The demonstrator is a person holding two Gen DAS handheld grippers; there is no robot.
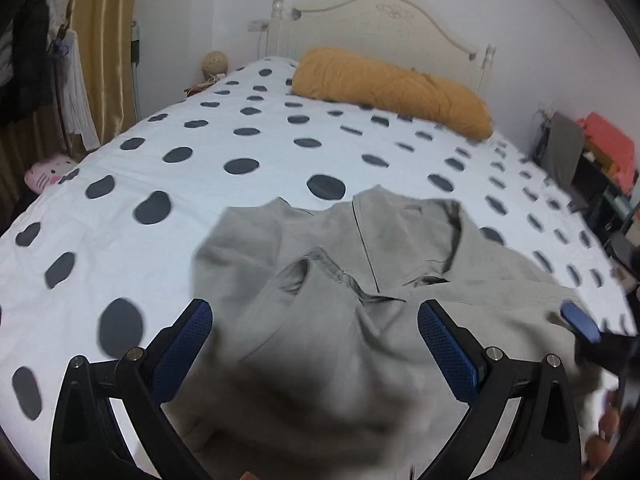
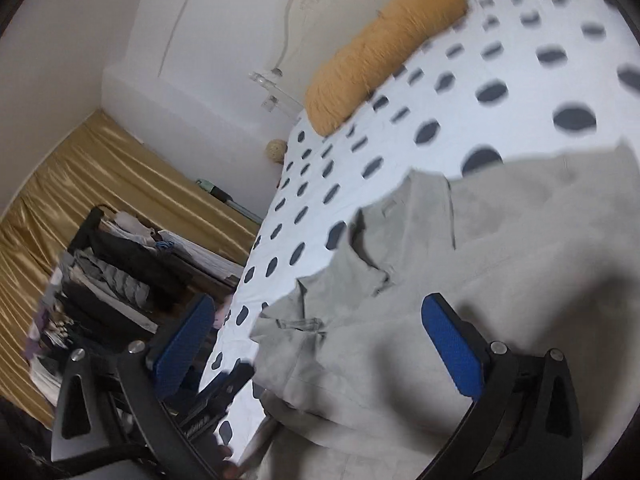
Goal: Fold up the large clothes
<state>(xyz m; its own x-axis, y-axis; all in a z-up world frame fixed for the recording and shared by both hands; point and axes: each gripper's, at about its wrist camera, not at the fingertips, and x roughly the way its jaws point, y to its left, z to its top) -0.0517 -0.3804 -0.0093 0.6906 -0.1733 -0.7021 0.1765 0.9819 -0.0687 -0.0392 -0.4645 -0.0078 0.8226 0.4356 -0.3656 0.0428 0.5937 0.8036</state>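
Grey-green fabric fills the space under both your claws: the collared shirt (image 1: pixel 360 280) lies rumpled on the near part of the bed, collar pointing toward the headboard. Your left claw (image 1: pixel 316 344) hangs spread wide above its lower half, pinching nothing. Your right claw (image 2: pixel 320 344) is spread wide too, above the shirt's edge, its view tilted and blurred. Around the shirt runs the white bedsheet (image 1: pixel 200 140) with dark dots. Farther back, a mustard pillow (image 1: pixel 392 88) lies before the cream headboard (image 1: pixel 380 20).
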